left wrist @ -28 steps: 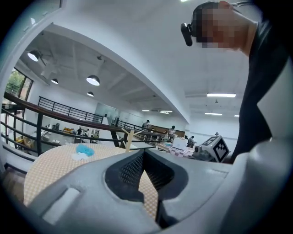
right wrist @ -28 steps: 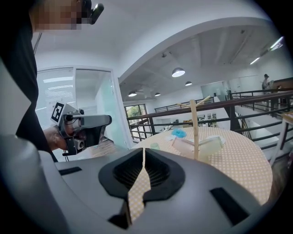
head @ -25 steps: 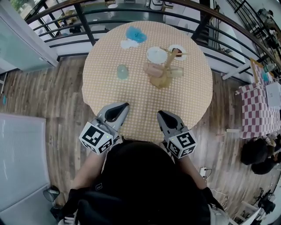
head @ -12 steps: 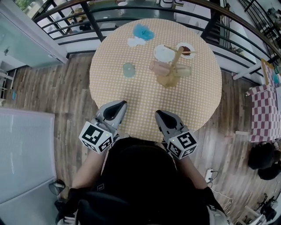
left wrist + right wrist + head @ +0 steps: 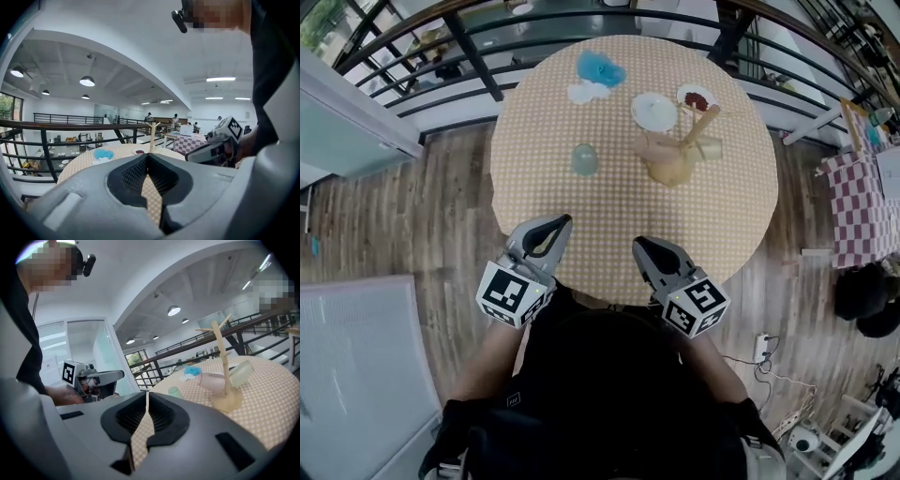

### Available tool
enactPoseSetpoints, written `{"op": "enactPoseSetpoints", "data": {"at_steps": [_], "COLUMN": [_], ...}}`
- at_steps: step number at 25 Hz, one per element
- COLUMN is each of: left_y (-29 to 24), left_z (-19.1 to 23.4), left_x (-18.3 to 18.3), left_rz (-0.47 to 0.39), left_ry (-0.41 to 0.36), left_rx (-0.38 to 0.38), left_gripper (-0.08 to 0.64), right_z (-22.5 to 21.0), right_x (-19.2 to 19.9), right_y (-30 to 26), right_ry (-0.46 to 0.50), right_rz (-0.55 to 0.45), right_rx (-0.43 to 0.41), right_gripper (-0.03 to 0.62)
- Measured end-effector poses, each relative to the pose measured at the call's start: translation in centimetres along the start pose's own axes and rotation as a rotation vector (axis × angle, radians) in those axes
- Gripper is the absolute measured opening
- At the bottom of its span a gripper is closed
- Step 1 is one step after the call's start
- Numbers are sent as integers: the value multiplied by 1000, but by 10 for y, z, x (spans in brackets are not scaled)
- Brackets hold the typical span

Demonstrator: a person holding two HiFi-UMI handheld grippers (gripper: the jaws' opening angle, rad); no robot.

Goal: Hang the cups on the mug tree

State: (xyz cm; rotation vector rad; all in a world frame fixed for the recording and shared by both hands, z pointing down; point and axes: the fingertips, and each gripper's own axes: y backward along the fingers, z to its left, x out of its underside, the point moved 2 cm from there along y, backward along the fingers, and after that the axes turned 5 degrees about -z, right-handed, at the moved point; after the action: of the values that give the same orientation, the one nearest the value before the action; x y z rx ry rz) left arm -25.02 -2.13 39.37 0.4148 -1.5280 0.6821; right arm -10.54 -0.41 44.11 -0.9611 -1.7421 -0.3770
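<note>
Both grippers hang over the near edge of the round table [image 5: 525, 187], side by side, close in front of the person's body. The left gripper [image 5: 557, 223] is clenched tight. Its 2 jaws meet at the tip with nothing between them, and only checked cloth shows beyond. It's the same story on the right gripper [image 5: 643, 245]: jaws pressed together, empty, no cup anywhere near them.

Out on the far right part of the table stands the wooden mug tree [image 5: 682, 155], well apart from both grippers. 2 cups sit low against its trunk. A pink cup [image 5: 651, 146] is tipped on its side at the left, and a pale cup [image 5: 711, 148] is tilted at the right. Whether they hang on pegs or just lean there, I can't tell.

1 more, a green cup [image 5: 584, 159], stands alone on the cloth to the left of the tree, farther out than the left gripper.

At the far side there's a white dish [image 5: 654, 112] just beyond the tree and a small bowl with something dark red in it [image 5: 697, 97] to the right of that. Farther left, a blue thing [image 5: 600, 68] touches a white piece [image 5: 586, 92]. A dark railing [image 5: 478, 56] curves round the table's far edge.
</note>
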Motion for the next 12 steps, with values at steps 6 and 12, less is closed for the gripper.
{"op": "enactPoseSetpoints", "data": {"at_steps": [6, 12], "left_y": [33, 47], "left_z": [48, 81], "left_x": [11, 4], "left_rz": [6, -12], "left_ry": [-62, -65], "left_rx": [144, 136], "left_gripper": [6, 6], "right_z": [50, 60], "right_x": [5, 2], "right_y": [-59, -75], "right_ry": [68, 103], "right_rz": [-11, -15], "right_rx": [117, 176], "right_gripper": [25, 25]}}
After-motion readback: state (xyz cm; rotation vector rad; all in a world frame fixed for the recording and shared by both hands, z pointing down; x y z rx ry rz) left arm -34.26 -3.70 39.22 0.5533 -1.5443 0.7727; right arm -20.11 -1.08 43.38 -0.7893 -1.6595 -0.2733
